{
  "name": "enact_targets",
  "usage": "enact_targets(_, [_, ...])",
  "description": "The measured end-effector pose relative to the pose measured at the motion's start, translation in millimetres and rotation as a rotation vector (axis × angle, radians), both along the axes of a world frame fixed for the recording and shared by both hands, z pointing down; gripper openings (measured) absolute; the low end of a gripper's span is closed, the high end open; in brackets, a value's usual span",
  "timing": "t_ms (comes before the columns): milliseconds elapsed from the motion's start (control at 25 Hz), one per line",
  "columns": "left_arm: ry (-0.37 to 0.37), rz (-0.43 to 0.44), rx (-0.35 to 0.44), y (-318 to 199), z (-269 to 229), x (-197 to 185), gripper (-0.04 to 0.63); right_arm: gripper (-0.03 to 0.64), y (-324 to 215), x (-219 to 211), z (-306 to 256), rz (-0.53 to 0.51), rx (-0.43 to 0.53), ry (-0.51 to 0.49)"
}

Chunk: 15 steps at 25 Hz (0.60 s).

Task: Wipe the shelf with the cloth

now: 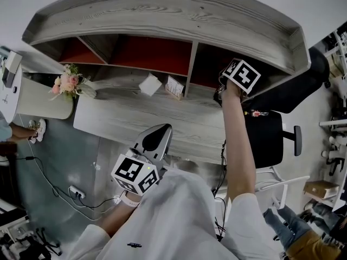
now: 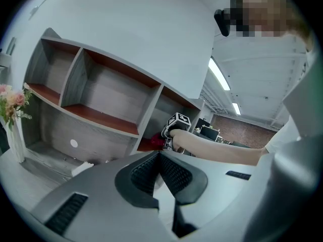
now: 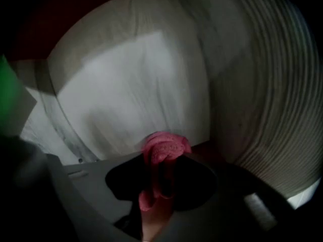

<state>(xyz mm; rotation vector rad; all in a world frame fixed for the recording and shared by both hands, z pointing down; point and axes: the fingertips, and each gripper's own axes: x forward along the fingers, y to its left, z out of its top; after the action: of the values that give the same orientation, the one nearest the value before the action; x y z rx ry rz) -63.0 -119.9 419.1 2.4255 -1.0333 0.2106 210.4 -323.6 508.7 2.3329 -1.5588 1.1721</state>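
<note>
Wipe in hand: cloth [image 3: 164,147] inside the shelf's [image 1: 162,15] right-end compartment.
I had the right gripper [image 3: 161,173] clamped on the pink cloth and pushed toward the back corner to reach it. The left gripper [image 2: 160,170], jaws together on nothing, waited near the desk's [image 1: 162,121] front edge, out of the way.

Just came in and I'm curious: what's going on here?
A person is working on the shelf. The right tool is shut on a pink cloth and reaches into the shelf's right-hand compartment. The left tool is shut and empty, near the person's body.
</note>
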Motion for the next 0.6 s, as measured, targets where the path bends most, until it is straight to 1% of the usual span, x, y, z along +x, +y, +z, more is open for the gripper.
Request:
enact_targets(280, [-0.013, -0.034, 0.007, -4.6, -1.6, -14.3, 0.006, 0.127, -26.5, -51.1, 2.0, -0.231, 0.030, 0.038])
enact_targets(440, [-0.018, -0.050, 0.006, -3.9, -1.8, -17.8, 0.006, 0.127, -39.0, -84.4, 1.8, -0.349, 0.037, 0.014])
enact_targets(520, [-0.019, -0.056, 0.008, -3.8, -2.8, -19.2, 0.006, 0.127, -43.4, -95.8, 1.4, -0.380, 0.045, -0.001])
enact_targets(600, [-0.021, -0.063, 0.012, -3.8, -3.6, -21.7, 0.006, 0.127, -47.6, -107.1, -0.2, -0.404, 0.069, -0.038])
